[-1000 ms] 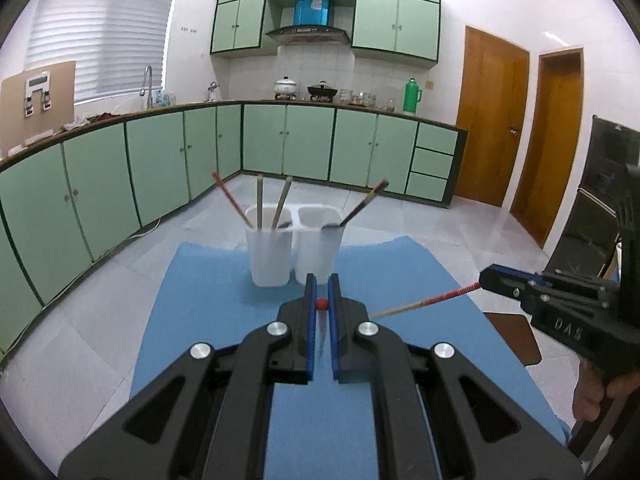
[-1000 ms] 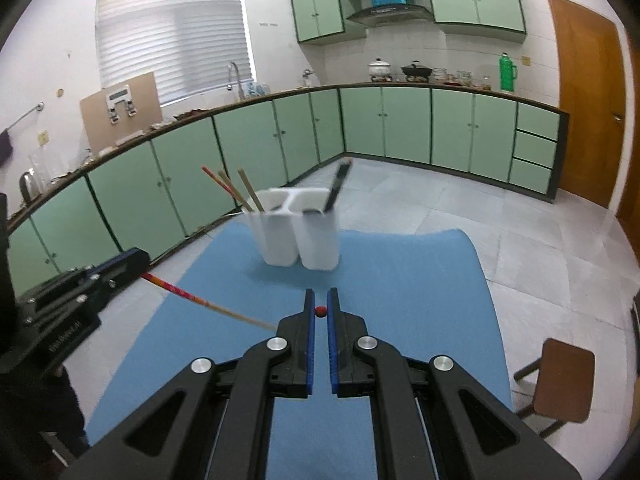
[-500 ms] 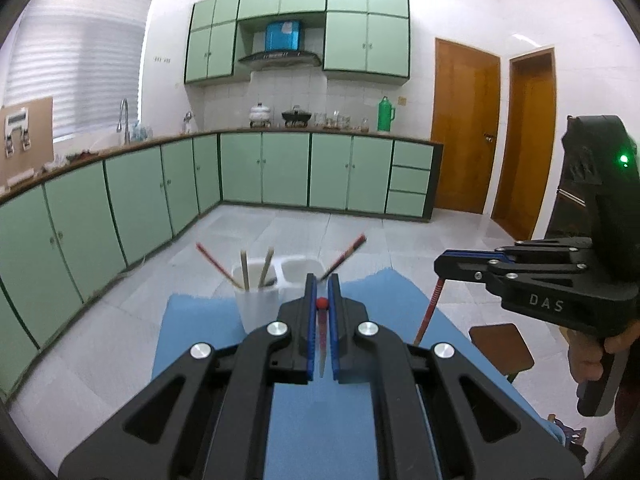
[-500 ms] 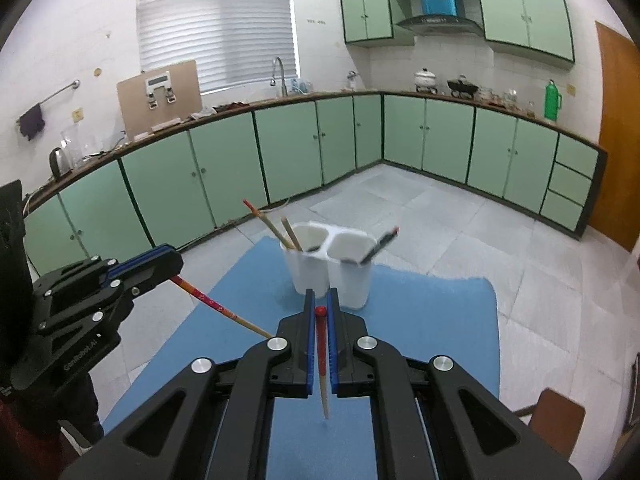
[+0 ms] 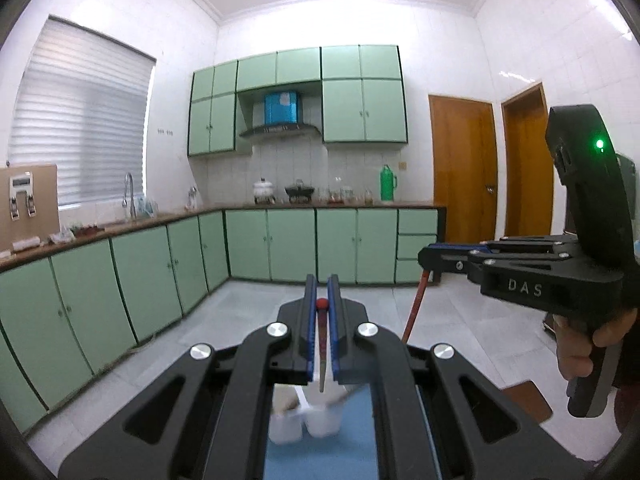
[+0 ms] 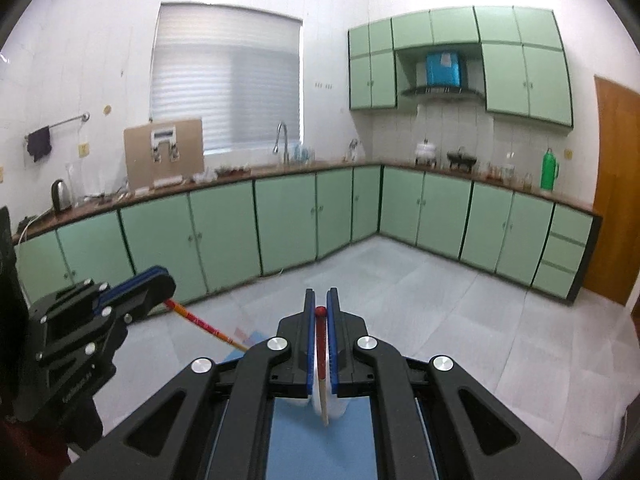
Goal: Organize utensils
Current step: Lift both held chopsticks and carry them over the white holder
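Note:
My left gripper (image 5: 321, 286) is shut on a red-tipped chopstick (image 5: 321, 344) that hangs down between the jaws. My right gripper (image 6: 320, 298) is shut on another red-tipped chopstick (image 6: 321, 360), also hanging down. Both are raised high. The white two-cup utensil holder (image 5: 306, 420) shows blurred below the left gripper's frame, on the blue mat (image 5: 320, 456). In the right wrist view the holder (image 6: 332, 404) is mostly hidden behind the jaws. The right gripper (image 5: 430, 256) appears at the right of the left view with its chopstick (image 5: 414, 304). The left gripper (image 6: 160, 280) appears at the left of the right view with its chopstick (image 6: 204, 324).
Green kitchen cabinets (image 5: 160, 264) run along the left and far walls under a counter with a sink tap (image 5: 129, 196) and pots. Two wooden doors (image 5: 464, 168) stand at the right. A brown stool (image 5: 524, 400) sits beside the table. Grey tiled floor lies beyond the mat.
Both grippers have risen and tilted up, each still holding its chopstick. The holder has dropped from mid-view to the bottom, behind the gripper frames. Both chopsticks now hang nearly vertical.

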Tool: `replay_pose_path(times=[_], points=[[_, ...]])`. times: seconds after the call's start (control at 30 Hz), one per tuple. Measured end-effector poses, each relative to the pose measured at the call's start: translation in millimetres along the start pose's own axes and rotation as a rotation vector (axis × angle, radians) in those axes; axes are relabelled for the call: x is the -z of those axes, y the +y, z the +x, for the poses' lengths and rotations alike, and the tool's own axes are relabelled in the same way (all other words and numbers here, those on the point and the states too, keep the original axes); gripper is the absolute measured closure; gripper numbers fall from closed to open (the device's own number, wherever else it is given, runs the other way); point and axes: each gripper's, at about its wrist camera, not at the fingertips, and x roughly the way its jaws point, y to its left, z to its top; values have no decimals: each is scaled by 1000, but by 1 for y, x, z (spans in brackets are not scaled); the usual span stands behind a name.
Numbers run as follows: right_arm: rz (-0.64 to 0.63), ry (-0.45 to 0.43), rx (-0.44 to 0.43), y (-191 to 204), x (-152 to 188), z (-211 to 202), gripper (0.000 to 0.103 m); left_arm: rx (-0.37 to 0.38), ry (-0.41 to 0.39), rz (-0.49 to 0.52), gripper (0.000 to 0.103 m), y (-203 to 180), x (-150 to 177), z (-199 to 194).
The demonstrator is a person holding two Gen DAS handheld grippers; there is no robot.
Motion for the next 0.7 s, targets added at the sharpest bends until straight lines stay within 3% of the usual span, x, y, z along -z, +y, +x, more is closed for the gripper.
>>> replay_pose_path(times=[0.23, 0.7], points=[[6, -48, 50, -11, -25, 45, 98, -24, 39, -2, 99, 17, -9, 47], [74, 47, 54, -31, 29, 143, 97, -43, 216, -46, 98, 59, 52, 137]])
